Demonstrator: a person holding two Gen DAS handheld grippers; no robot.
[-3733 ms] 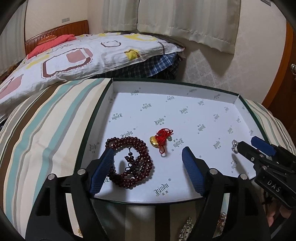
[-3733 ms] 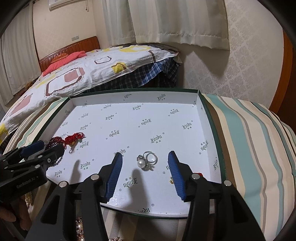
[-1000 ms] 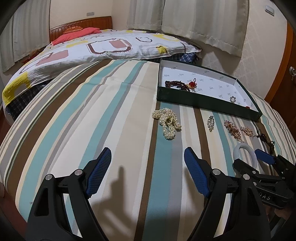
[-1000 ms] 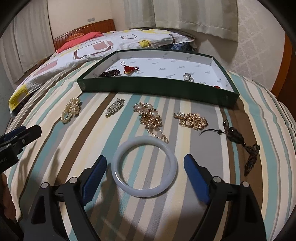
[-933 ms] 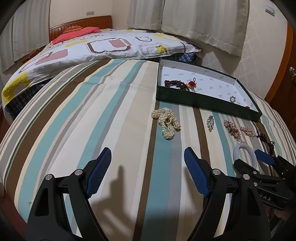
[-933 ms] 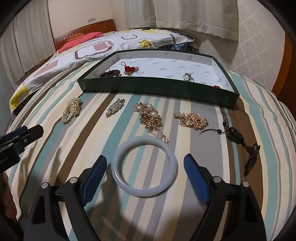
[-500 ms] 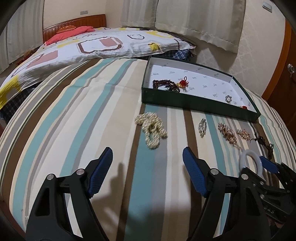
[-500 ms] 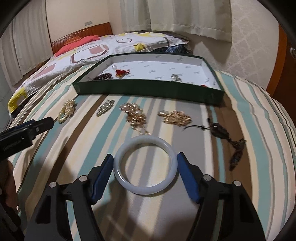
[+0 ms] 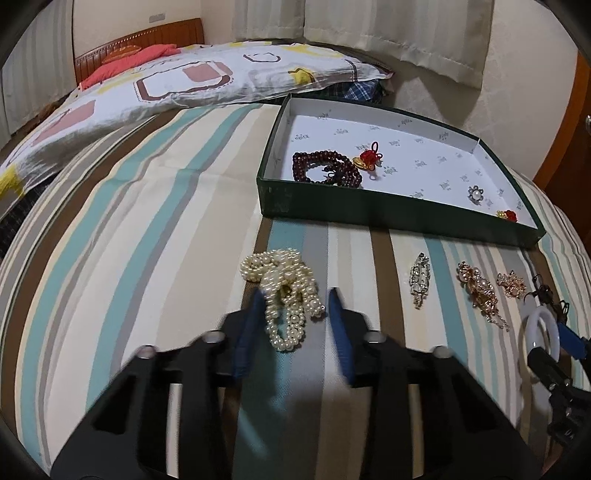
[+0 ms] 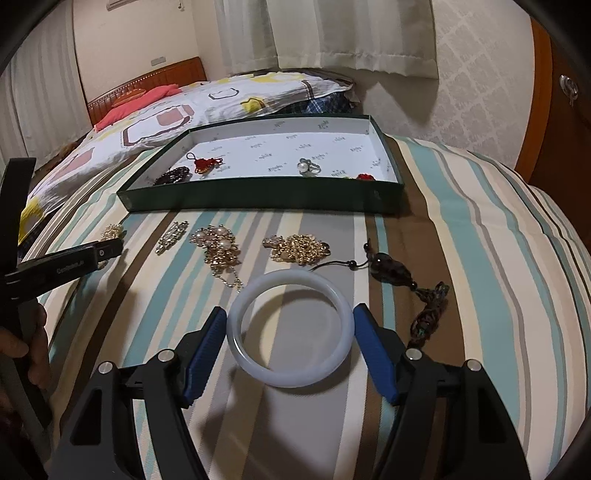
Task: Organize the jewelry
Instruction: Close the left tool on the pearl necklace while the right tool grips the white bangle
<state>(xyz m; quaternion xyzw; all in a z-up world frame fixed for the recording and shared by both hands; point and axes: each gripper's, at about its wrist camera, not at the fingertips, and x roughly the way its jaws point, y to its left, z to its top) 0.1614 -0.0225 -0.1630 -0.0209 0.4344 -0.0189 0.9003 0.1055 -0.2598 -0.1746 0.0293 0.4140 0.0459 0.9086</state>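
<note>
Left tool [image 9: 297,295] has just been closing around the pearl necklace [image 9: 284,295]; right tool [image 10: 288,321] pinches the white bangle [image 10: 290,328], both ready for boxing.

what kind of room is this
Most likely a bedroom: the jewelry lies on a striped bedspread, with a wooden headboard and patterned quilt behind, and curtains on the far wall.

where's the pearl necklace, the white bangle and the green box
pearl necklace [image 9: 284,295]: left wrist view, middle of the bundled strands
white bangle [image 10: 236,332]: right wrist view, left side of the band
green box [image 10: 258,197]: right wrist view, near outer wall
</note>
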